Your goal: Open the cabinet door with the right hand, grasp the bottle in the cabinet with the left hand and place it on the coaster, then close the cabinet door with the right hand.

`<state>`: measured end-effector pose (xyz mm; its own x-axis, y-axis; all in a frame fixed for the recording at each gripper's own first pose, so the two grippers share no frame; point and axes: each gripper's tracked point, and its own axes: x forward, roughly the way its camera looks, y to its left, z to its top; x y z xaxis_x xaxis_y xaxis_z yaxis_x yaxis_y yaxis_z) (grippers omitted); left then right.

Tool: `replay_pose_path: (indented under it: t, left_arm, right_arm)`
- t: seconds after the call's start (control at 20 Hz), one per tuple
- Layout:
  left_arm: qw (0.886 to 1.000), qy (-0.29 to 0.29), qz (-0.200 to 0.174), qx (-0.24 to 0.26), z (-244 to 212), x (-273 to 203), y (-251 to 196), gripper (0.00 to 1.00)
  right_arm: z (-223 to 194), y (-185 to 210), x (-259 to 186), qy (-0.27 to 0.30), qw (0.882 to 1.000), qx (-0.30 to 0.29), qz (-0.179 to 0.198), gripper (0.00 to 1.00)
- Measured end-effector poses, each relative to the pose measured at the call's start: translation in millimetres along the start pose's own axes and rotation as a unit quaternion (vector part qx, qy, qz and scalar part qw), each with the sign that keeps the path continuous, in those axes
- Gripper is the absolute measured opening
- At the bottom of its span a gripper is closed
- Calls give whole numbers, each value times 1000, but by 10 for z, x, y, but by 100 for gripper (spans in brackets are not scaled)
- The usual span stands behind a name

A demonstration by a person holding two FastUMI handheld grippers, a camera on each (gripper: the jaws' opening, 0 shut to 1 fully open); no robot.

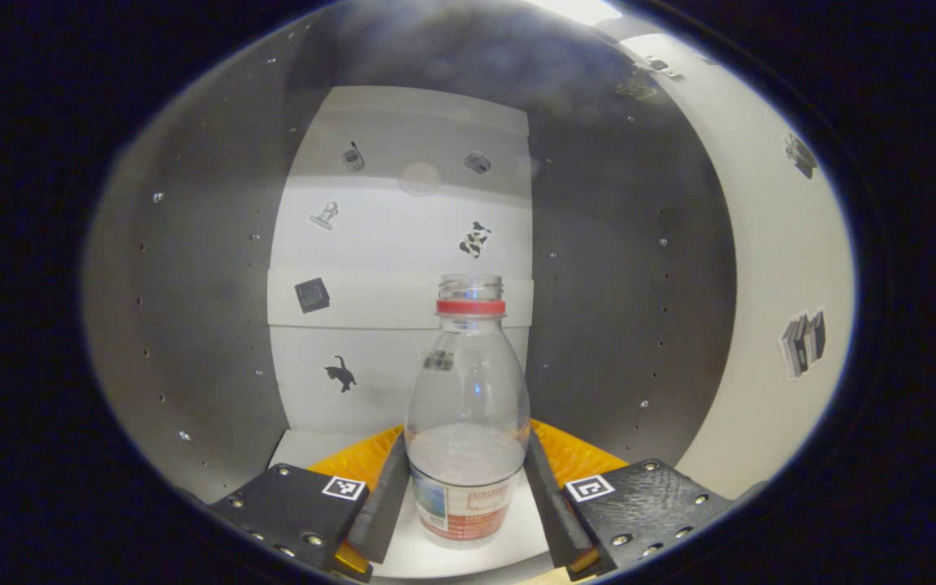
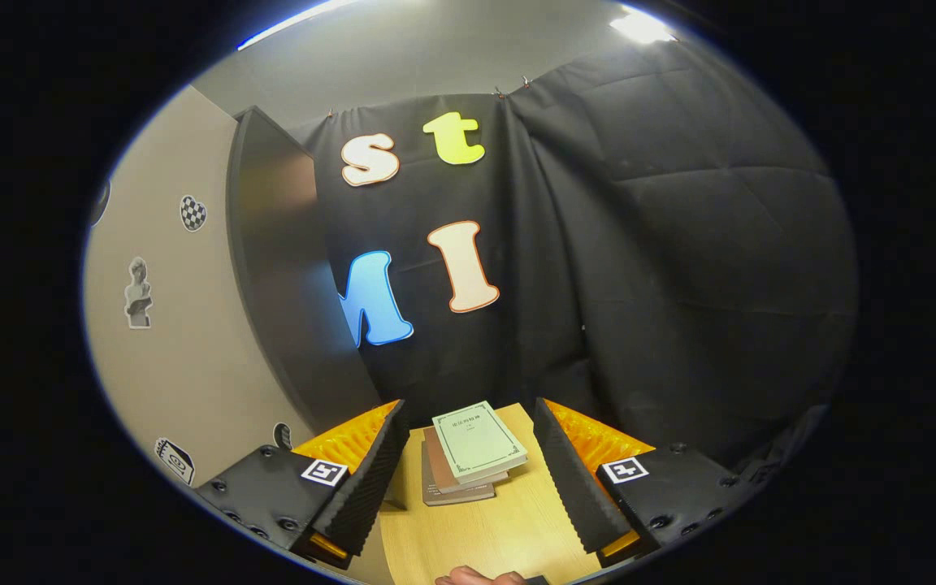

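In the left gripper view a clear plastic bottle (image 1: 468,406) with a red neck ring, no cap and a red-and-white label stands upright on the white cabinet floor (image 1: 411,561). My left gripper (image 1: 465,435) reaches into the cabinet, and both fingers press against the bottle's lower sides. The cabinet has grey side walls and a white back wall (image 1: 403,236) with small stickers. Its beige door (image 1: 769,325) stands open at the right. In the right gripper view my right gripper (image 2: 468,404) is open above a wooden table (image 2: 509,528) with nothing between its fingers.
Two stacked books (image 2: 472,451) lie on the table beyond the right gripper. A beige panel with stickers (image 2: 159,325) and a dark panel (image 2: 281,292) stand at the left of that view. A bit of a hand (image 2: 476,577) shows at the bottom edge.
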<state>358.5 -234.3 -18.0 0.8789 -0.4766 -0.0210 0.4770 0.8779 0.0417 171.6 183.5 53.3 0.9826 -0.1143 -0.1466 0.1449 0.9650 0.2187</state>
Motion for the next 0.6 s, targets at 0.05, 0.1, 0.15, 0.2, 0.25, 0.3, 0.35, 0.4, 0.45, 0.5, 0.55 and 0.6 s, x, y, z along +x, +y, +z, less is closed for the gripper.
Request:
replay_pose_path:
  t: [0.05,0.1,0.15,0.2,0.25,0.3,0.35,0.4,0.45,0.5,0.55,0.6]
  left_arm:
    - [1000,-6,8,10,5,-42,10,72]
    - [1000,-12,12,20,17,-85,-3,72]
    - [999,-16,17,26,16,-134,-16,70]
    - [999,-22,21,26,37,-193,-24,70]
    - [999,-29,22,24,76,-253,-37,70]
    - [999,-35,24,22,111,-322,-41,72]
    - [999,-38,25,16,144,-395,-36,72]
    - [999,-42,25,10,168,-472,-29,70]
    - [999,-45,24,4,197,-559,-20,70]
    - [999,-47,24,0,214,-659,3,70]
    - [999,-48,26,-3,235,-761,45,70]
    - [998,-48,27,-6,240,-859,94,70]
  right_arm:
    - [-15,57,0,4,1000,3,12,98]
    - [-11,98,-10,5,1000,3,23,98]
    - [2,92,-9,3,1000,-2,29,98]
    - [18,76,-2,0,999,-12,31,98]
    - [16,46,13,-2,999,-22,30,98]
    - [16,30,14,-3,999,-29,31,98]
    - [15,41,8,-3,999,-32,33,98]
    - [14,59,3,-4,999,-30,37,98]
    - [7,88,13,-4,999,-27,41,98]
    - [1,106,18,-4,999,-24,43,98]
    - [-9,121,16,-3,999,-20,43,98]
    - [-18,121,6,0,999,-16,41,98]
